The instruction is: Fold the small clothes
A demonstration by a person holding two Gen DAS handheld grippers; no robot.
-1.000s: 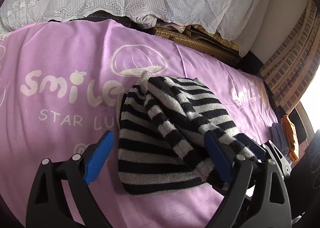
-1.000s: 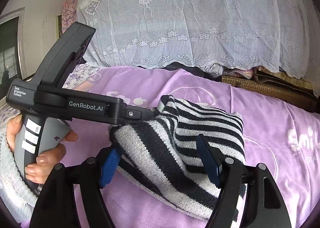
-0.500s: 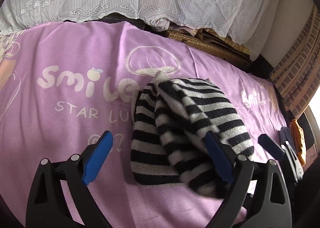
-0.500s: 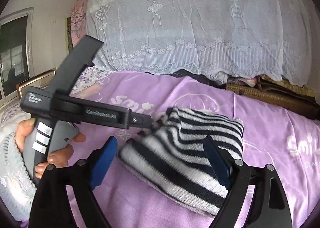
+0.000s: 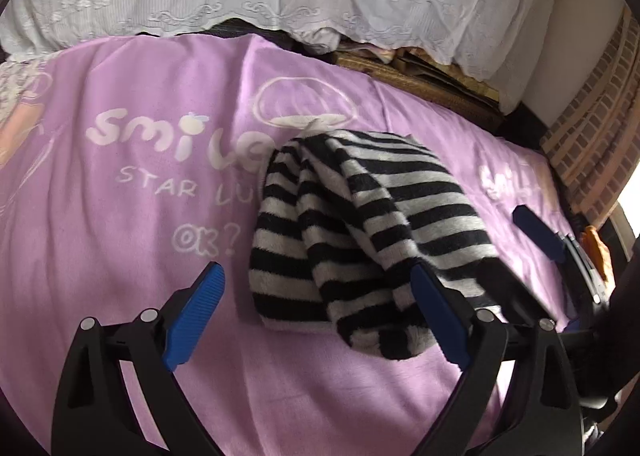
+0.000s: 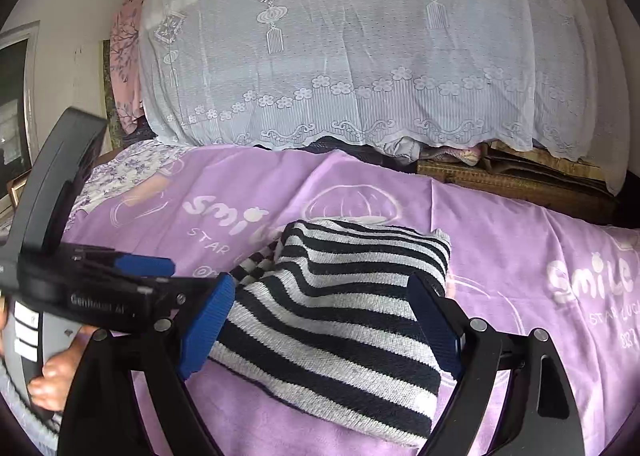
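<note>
Stripes of black and white mark the single small garment, a knitted striped sweater (image 5: 360, 224), which lies folded into a bundle on the purple blanket (image 5: 120, 216) spread over the bed. Two claws are in view. The left claw (image 5: 316, 320) stands wide, its two blue pads apart, nothing pinched; one pad hangs over bare blanket and the other sits at the near edge of the sweater's folded sleeve. The right claw (image 6: 324, 332) has just been opening and also stands wide, its two blue pads on either side of the sweater's near end, the sweater between them but not pressed. In the right wrist view the left claw's handle is gripped by one hand (image 6: 48, 376) at the lower left. Printed on the blanket are "smile" twice, plus "STAR" and "ok?". One white lace cover (image 6: 360, 56) drapes a mound behind the bed.
</note>
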